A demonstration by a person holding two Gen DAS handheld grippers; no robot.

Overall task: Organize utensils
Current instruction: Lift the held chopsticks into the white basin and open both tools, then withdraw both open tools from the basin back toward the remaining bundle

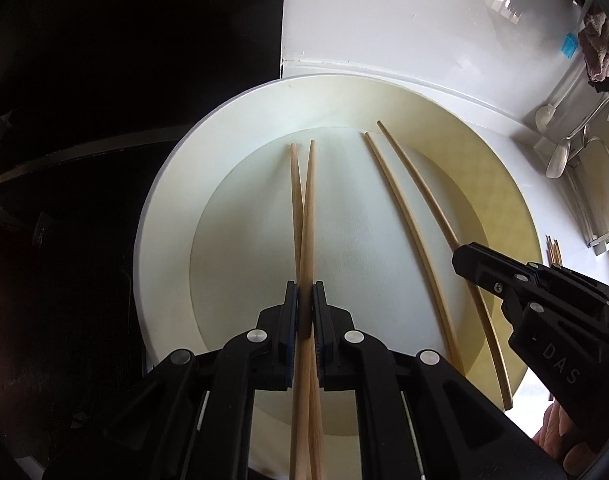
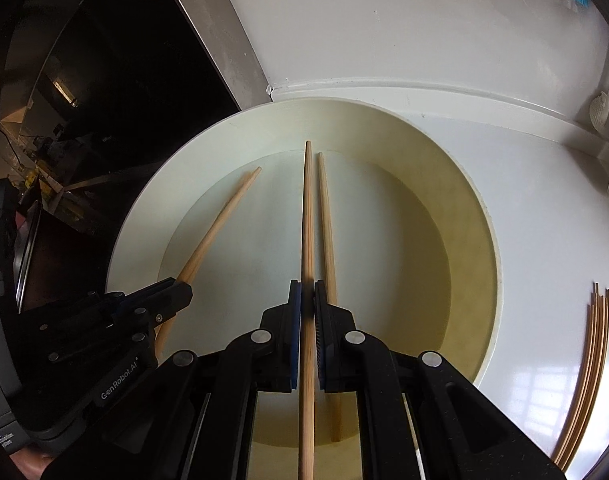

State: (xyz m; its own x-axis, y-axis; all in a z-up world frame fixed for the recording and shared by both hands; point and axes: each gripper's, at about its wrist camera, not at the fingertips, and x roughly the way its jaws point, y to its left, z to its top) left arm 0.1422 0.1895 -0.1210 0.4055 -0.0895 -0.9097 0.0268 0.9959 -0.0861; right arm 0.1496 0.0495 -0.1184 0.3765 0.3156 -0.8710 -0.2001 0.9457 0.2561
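Left gripper [image 1: 304, 304] — chopsticks [image 1: 304, 216] between pads

The left black two-finger gripper [image 1: 304, 300] fills the lower middle of its own view, pointing steeply downward, jaws closed tight on a crossed pair of light wooden chopsticks [image 1: 306, 208]. The right black two-finger gripper [image 2: 307, 300] sits likewise at lower centre, jaws clamped on a single light wooden chopstick [image 2: 307, 220]. A fingertip [image 1: 552, 432] shows at lower right.
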